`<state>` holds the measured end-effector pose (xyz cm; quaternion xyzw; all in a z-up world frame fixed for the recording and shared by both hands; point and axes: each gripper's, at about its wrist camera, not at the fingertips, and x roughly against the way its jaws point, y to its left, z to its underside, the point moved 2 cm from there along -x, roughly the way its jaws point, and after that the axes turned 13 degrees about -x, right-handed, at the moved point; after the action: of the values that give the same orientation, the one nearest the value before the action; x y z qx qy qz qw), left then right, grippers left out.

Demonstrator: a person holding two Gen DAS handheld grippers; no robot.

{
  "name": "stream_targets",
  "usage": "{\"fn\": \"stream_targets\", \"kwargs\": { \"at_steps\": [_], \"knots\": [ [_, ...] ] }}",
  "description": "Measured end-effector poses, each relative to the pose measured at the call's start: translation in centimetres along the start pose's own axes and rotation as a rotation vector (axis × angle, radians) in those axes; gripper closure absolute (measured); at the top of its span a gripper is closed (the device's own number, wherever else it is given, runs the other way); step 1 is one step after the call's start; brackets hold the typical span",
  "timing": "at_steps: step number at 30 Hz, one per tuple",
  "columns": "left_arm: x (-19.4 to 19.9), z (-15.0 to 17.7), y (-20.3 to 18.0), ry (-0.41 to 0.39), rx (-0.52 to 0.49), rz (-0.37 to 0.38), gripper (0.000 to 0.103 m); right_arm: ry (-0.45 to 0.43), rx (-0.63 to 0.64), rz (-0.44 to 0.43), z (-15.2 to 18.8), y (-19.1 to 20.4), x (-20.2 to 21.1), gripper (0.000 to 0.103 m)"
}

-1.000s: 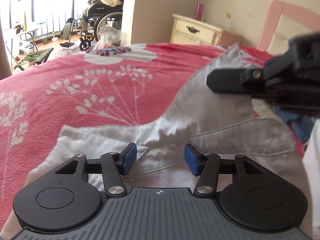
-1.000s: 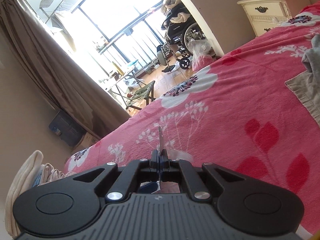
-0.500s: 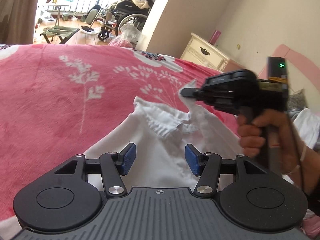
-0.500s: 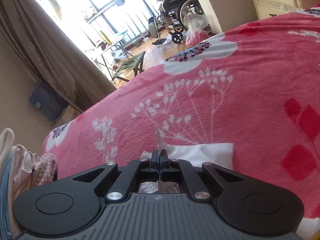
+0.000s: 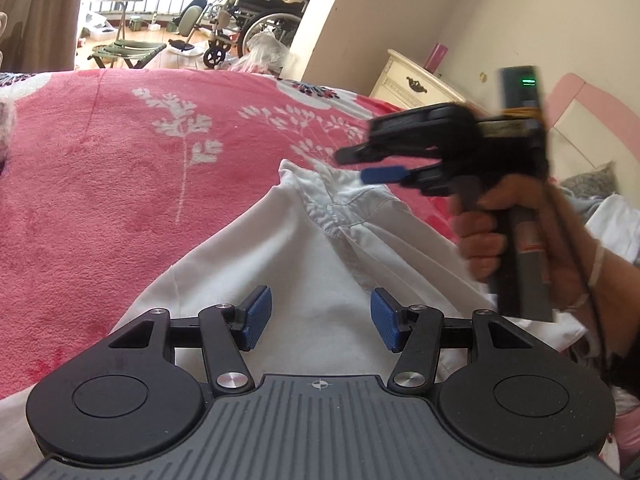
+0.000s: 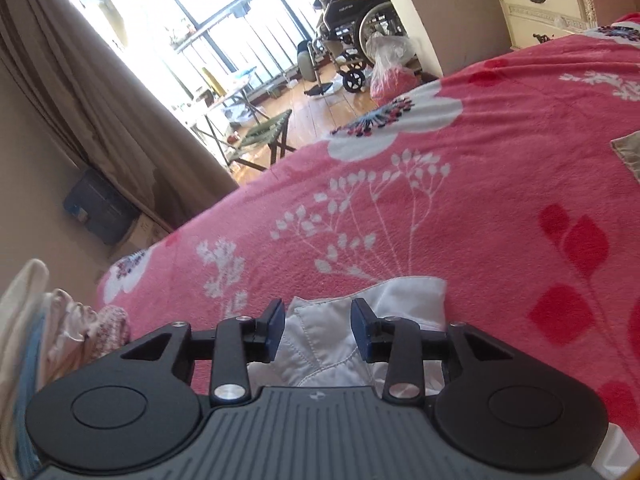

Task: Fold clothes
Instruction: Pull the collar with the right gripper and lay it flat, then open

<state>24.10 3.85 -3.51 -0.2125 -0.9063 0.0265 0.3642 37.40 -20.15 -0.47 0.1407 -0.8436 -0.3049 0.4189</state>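
Lots of bare pink bed lies left of the white shirt. The left gripper hangs over it, jaws apart, holding nothing. The right gripper, gripped by a hand, is opening its jaws above the collar

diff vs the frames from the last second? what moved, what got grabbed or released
The right gripper, a second ago clamped shut on a corner of the white shirt, has let go: its jaws are opening and the cloth lies loose below them, pulled further across the pink blanket. The left gripper swung from the collar region to plain shirt fabric. Unchanged: left gripper open and empty, shirt on the bed.
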Motion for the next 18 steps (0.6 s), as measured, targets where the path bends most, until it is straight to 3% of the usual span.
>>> {"fn": "stream_targets", "kwargs": {
  "at_steps": [6, 11, 16, 18],
  "knots": [
    [1.5, -0.2, -1.1, -0.013, -0.015, -0.01, 0.048, -0.059, -0.016, -0.075, 0.5, -2.6, 12.1, 0.063],
    [4.0, 0.5, -3.2, -0.009, -0.047, 0.025, 0.048, -0.063, 0.009, -0.137, 4.7, -4.6, 21.6, 0.063],
    [7.2, 1.2, -6.0, 0.003, -0.15, 0.065, 0.048, 0.082, -0.008, -0.185, 13.1, -6.7, 27.0, 0.064],
    [8.2, 2.2, -7.5, 0.041, -0.186, 0.105, 0.048, 0.152, 0.0, -0.158, 16.5, -7.4, 27.9, 0.064]
  ]
}}
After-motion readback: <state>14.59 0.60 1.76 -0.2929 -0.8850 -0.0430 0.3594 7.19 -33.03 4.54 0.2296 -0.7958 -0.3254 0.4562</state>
